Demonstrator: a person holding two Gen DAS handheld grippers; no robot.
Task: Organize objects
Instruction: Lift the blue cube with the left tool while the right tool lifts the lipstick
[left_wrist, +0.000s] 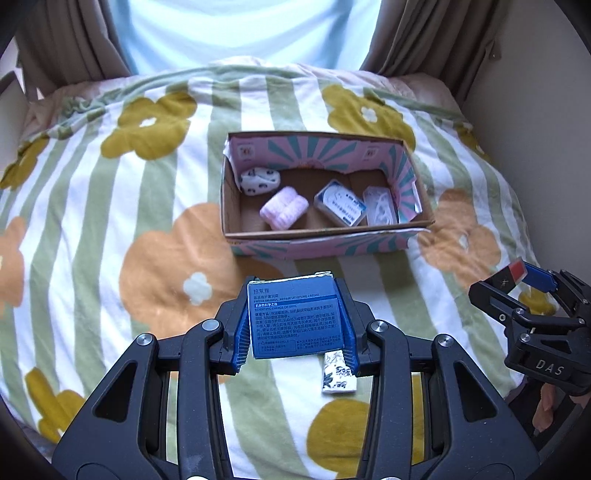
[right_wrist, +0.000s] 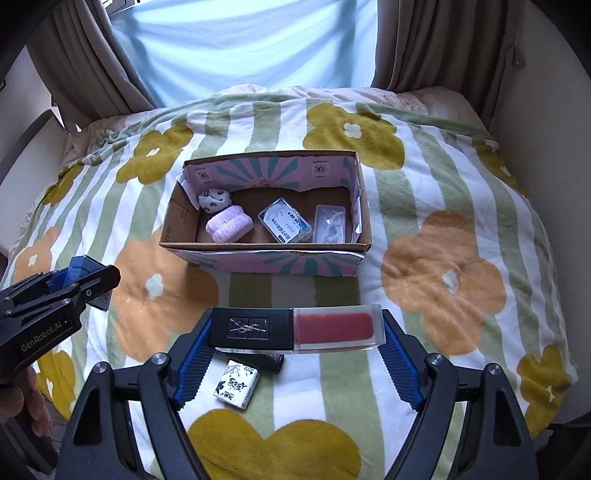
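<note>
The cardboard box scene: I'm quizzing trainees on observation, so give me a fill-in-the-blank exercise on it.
1. The left gripper is shut on a ____ carton.
2. The right gripper holds a lipstick whose clear end shows ____ colour.
3. The fluffy pink roll lies inside the ____.
4. The tissue pack lies on the ____.

Missing: blue; red; cardboard box; blanket

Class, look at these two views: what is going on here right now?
A person tidies small items on a flowered blanket. The left gripper clamps a blue printed carton; the right gripper clamps a black-capped red lip-colour tube. Both hover short of the open cardboard box, which already holds four items.
</note>
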